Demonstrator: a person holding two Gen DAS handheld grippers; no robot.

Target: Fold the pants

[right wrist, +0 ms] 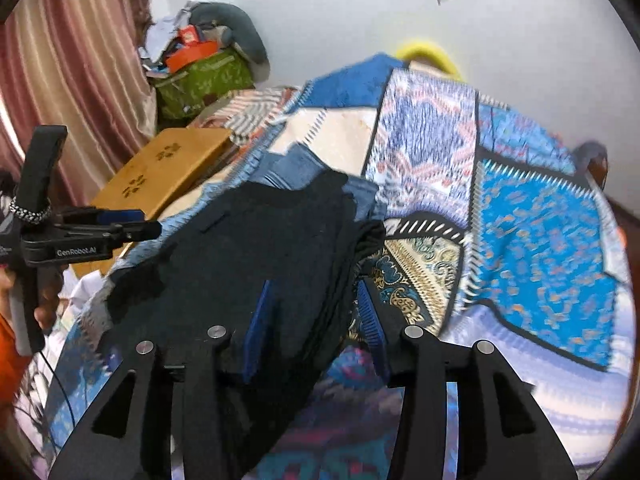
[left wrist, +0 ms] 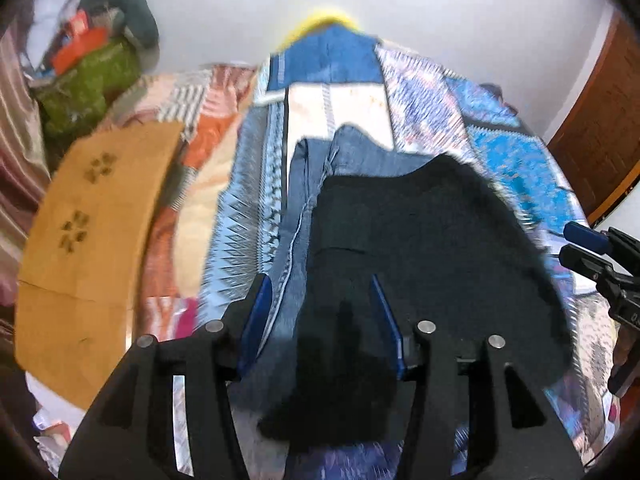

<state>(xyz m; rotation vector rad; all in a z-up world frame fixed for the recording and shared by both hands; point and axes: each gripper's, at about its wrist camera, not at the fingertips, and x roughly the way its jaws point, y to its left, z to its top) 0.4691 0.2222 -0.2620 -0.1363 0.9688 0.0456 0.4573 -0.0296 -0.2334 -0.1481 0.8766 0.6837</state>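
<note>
Black pants (left wrist: 420, 240) lie folded on a patterned bedspread (left wrist: 500, 140), partly over folded blue jeans (left wrist: 316, 168). My left gripper (left wrist: 320, 312) stands open over the near left part of the black pants, with cloth between its blue pads but not pinched. In the right wrist view the black pants (right wrist: 260, 248) and the jeans (right wrist: 292, 168) show from the other side. My right gripper (right wrist: 314, 316) is open too, straddling the pants' right folded edge. Each gripper also shows in the other's view: the right gripper (left wrist: 588, 248) and the left gripper (right wrist: 132, 226).
A wooden lap table (left wrist: 92, 220) (right wrist: 168, 168) rests at the bed's left. A green bag (right wrist: 204, 80) with clutter stands by the curtain (right wrist: 72, 60). A brown door (left wrist: 600, 120) is at the right. A person's hand (right wrist: 44, 308) holds the left gripper's handle.
</note>
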